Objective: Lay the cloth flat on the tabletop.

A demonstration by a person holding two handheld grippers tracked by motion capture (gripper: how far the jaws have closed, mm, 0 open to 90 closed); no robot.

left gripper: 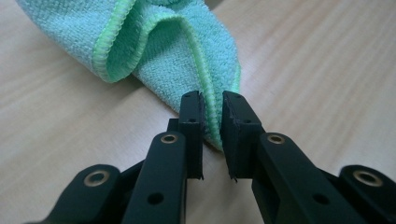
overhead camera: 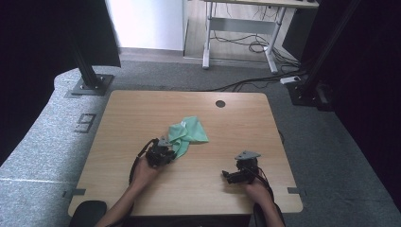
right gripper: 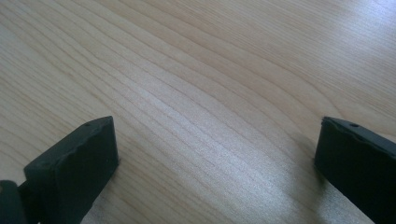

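Cloth first: a mint-green microfibre cloth with a brighter green stitched hem lies crumpled and partly folded near the middle of the light wooden table with rounded corners, a little to the person's left. Its near end trails toward the left gripper, which the person's left hand holds low over the tabletop just at the cloth's near edge.

From the left gripper view, the two black jaws stand almost together, and a hemmed fold of the cloth runs down into the narrow gap between them. The pads press on that fold from both sides, so the gripper has the cloth's edge pinched. The rest of the fabric lies in a soft doubled-over heap on the wood beyond the jaws.

The right gripper, topped by a grey three-cornered plate, sits well apart from the cloth, toward the near right part of the table, held in the person's right hand. In the right gripper view its jaws stand wide apart with bare wood grain between them.
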